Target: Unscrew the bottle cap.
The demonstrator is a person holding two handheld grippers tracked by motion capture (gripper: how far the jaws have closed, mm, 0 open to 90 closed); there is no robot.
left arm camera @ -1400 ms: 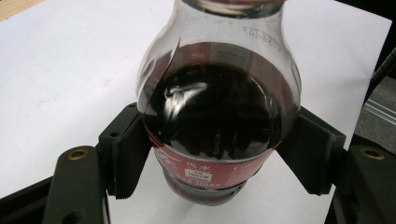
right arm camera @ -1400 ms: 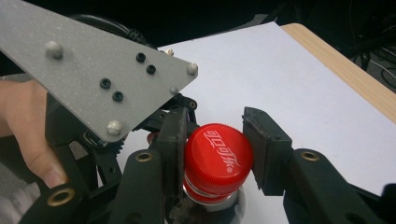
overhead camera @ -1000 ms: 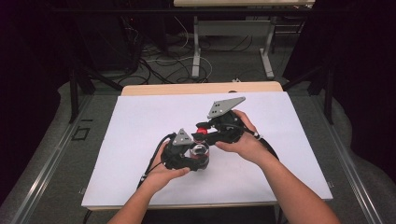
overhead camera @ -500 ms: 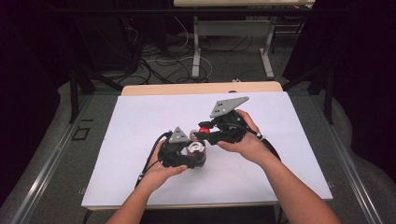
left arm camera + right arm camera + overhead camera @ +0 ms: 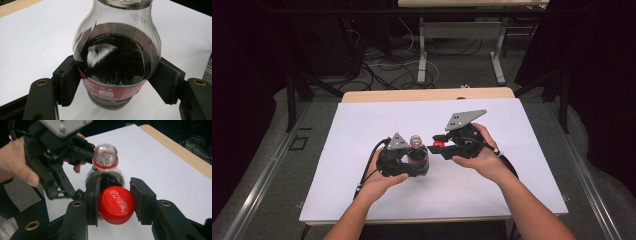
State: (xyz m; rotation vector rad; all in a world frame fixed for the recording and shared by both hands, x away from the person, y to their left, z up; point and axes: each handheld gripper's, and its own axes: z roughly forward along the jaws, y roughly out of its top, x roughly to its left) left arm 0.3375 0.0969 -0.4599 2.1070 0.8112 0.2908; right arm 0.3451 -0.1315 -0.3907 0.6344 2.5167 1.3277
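At the centre of the frame, the left gripper (image 5: 409, 162) clamps the cola bottle (image 5: 117, 62) upright on the white desk (image 5: 522, 185), steadying it so the right gripper (image 5: 115, 203), jaws pinching the red cap (image 5: 117, 205), can hold it clear of the open neck.

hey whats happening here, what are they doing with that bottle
A person at a white-covered table works a gripper in each hand. The left gripper is clamped around the body of a small clear plastic bottle of dark soda, held upright. The right gripper pinches the round red screw cap, which is off the bottle; the bottle's neck is open. The cap sits just beside the bottle.
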